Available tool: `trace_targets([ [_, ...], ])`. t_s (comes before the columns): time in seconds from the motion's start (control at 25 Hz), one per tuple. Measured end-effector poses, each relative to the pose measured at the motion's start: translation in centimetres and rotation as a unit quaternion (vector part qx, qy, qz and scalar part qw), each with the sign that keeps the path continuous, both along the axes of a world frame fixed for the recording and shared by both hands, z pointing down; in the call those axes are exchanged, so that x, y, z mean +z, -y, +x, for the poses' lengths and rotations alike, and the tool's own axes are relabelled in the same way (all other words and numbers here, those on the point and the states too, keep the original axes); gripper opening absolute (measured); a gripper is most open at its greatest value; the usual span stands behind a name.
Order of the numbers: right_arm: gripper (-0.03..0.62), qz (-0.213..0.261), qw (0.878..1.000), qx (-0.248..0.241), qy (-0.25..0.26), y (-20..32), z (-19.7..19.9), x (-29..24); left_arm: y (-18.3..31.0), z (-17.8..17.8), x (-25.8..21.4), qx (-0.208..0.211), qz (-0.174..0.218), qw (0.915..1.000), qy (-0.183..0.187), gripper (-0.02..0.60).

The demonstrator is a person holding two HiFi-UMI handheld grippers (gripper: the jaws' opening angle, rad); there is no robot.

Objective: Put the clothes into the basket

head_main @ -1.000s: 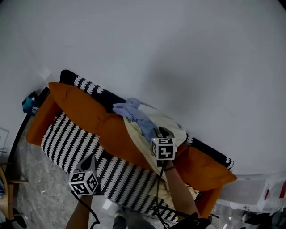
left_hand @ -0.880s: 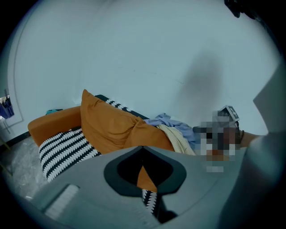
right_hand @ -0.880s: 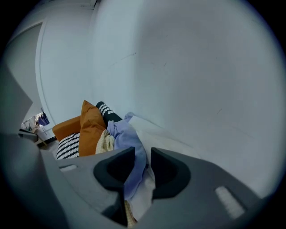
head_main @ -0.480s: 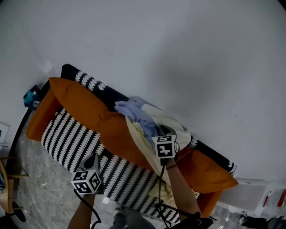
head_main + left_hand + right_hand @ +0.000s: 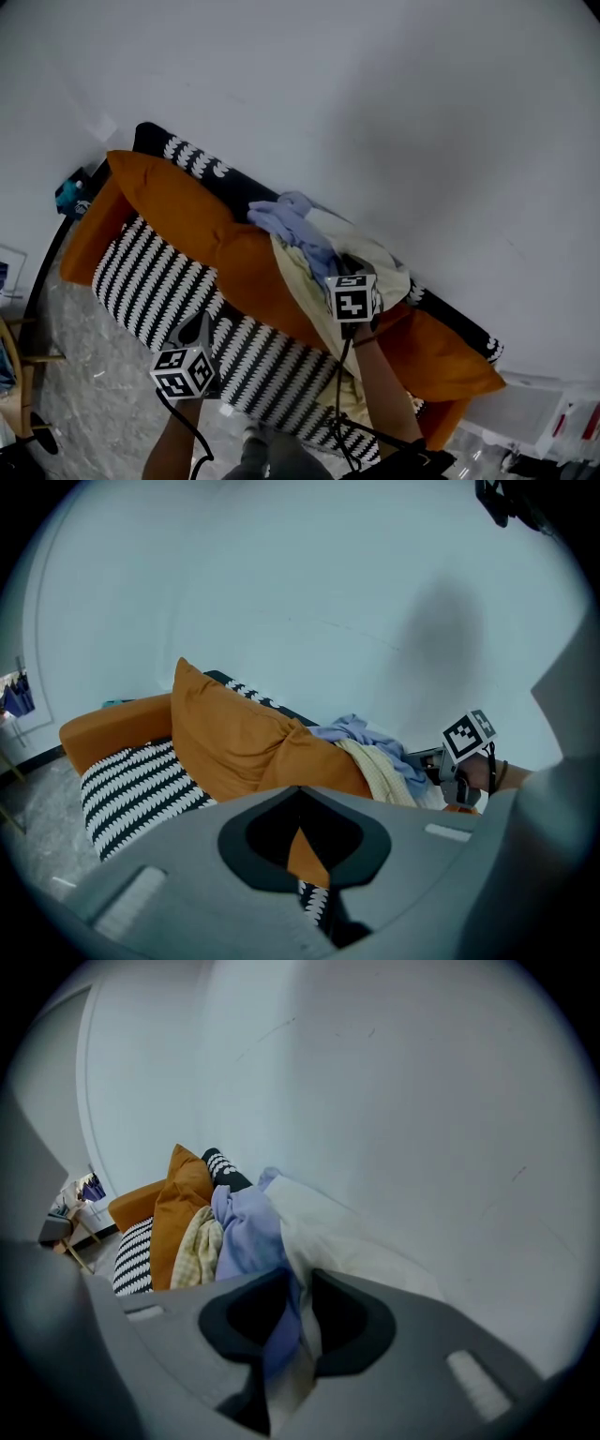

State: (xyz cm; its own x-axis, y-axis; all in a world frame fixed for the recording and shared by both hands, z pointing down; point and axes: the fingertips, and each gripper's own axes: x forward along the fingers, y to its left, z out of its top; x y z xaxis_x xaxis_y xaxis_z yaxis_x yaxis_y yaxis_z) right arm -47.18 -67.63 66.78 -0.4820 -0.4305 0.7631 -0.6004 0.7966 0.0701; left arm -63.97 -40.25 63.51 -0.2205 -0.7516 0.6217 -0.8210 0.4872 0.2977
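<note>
One blue garment point(image 5: 246, 1232) stretches straight ahead of our right gripper point(image 5: 286, 1372), whose jaws have just been closing onto it. Our left gripper point(image 5: 314, 902), jaws together and empty, hangs well apart.

A plain white wall point(image 5: 394, 112) backs a sofa point(image 5: 150, 291) with a black-and-white patterned seat and orange cushions point(image 5: 173, 220), on a grey marbled floor point(image 5: 84, 412), with a piece of wooden furniture point(image 5: 11, 375) at the left.
</note>
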Motion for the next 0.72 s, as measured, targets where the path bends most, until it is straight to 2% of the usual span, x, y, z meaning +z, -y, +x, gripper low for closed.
trace_targets([
  [0.2,0.053,-0.003,1.0,0.0,-0.001,0.1,-0.1,0.1,-0.3,-0.2,-0.7,-0.002,0.003,1.0,0.006,-0.005],
  [0.44,0.029,0.001,1.0,0.011,0.01,-0.2,0.2,-1.2,-1.0,-0.5,-1.9,-0.004,0.005,0.9998,0.018,-0.005],
  [0.72,0.015,0.031,0.999,0.014,0.035,-0.5,0.9,-6.2,-1.4,0.1,-4.9,-0.003,0.027,0.9992,0.029,-0.005],
])
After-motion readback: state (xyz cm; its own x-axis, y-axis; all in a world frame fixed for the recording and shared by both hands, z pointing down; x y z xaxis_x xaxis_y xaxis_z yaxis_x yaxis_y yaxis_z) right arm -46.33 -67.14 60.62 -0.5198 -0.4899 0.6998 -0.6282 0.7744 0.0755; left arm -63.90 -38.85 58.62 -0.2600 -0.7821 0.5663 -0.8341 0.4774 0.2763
